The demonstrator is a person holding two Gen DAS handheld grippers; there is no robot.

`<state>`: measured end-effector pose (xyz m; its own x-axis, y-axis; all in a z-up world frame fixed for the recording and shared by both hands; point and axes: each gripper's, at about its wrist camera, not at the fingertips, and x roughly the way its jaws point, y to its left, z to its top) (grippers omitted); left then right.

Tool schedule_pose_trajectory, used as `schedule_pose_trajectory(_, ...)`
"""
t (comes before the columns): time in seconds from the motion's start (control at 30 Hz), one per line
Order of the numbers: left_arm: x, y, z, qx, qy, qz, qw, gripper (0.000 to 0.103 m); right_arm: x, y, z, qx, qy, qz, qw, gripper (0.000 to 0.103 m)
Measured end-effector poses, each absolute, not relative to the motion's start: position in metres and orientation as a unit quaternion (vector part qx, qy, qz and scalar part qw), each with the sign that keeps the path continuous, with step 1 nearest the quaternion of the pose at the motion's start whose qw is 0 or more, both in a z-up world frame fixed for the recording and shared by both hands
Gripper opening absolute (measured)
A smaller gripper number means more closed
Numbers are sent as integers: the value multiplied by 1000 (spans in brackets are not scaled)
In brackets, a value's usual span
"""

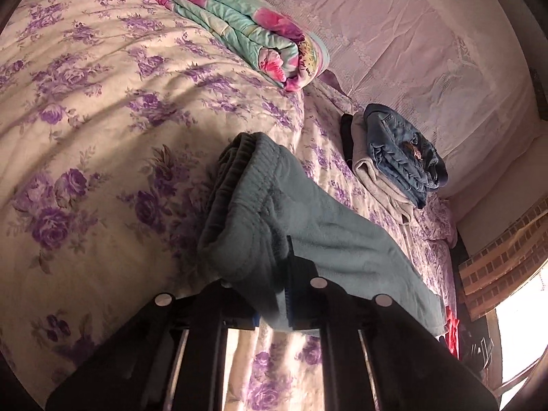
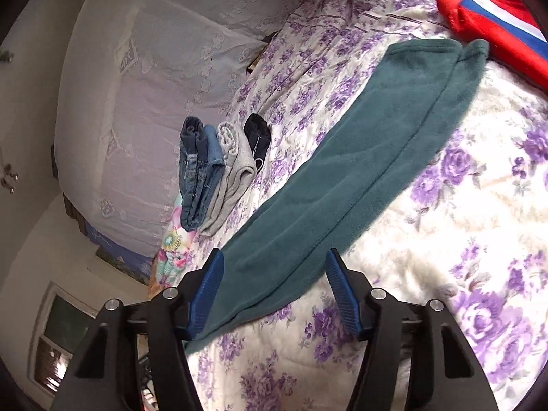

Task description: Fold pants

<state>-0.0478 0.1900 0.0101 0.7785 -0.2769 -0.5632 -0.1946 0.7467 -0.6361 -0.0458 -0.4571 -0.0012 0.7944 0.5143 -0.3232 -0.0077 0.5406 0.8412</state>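
Nearest the lens in the left wrist view, the left gripper at the bottom centre is clamped on the waistband end of one pair of teal fleece pants, which bunch up over its fingers and trail off toward the lower right across the bed. In the right wrist view the right gripper at the bottom centre has its two blue pads spread wide apart, holding nothing, with the pants lying between and beyond them; the cloth touches the pad on the left of the frame, while the pad on the right of the frame looks clear of it. From there the pants run in a long diagonal band to the upper right, both legs laid one on the other, the cuffs ending just beside one red garment with a white and blue stripe in the upper right corner.

One stack of folded clothes sits at centre left of that view: three pieces can be counted, jeans, a grey piece, and a dark piece. One rolled flowery quilt lies at the top centre of the left wrist view. A white lace-covered headboard fills the upper left behind the stack
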Motion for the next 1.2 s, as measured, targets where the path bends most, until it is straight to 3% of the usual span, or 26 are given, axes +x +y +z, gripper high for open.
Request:
schedule_pose_trajectory(0.4, -34, 190, 5, -338, 343, -15, 876, 9, 9, -478, -5, 388, 350, 43, 851, 58)
schedule_pose_trajectory(0.43, -33, 189, 5, -336, 345, -14, 876, 9, 15, -478, -5, 386, 349, 39, 853, 48)
schedule_pose_trajectory(0.47, -33, 189, 5, -336, 345, -14, 876, 9, 22, -479, -6, 381, 346, 35, 857, 24)
schedule_pose_trajectory(0.5, -32, 190, 5, -338, 345, -15, 875, 9, 27, -481, -11, 383, 346, 33, 856, 8)
schedule_pose_trajectory(0.53, -33, 191, 5, -344, 344, -19, 873, 9, 27, -484, -16, 396, 346, 35, 850, 5)
schedule_pose_trajectory(0.9, -101, 228, 72, -336, 276, -37, 900, 6, -108, -449, 43, 313, 313, 126, 888, 5)
schedule_pose_trajectory(1.1, -132, 251, 12, -383, 353, -39, 853, 10, -151, -450, -12, 335, 399, 114, 846, 9)
schedule_pose_trajectory(1.2, -153, 258, 3, -397, 336, -47, 853, 13, -174, -466, -7, 364, 389, 109, 839, 12)
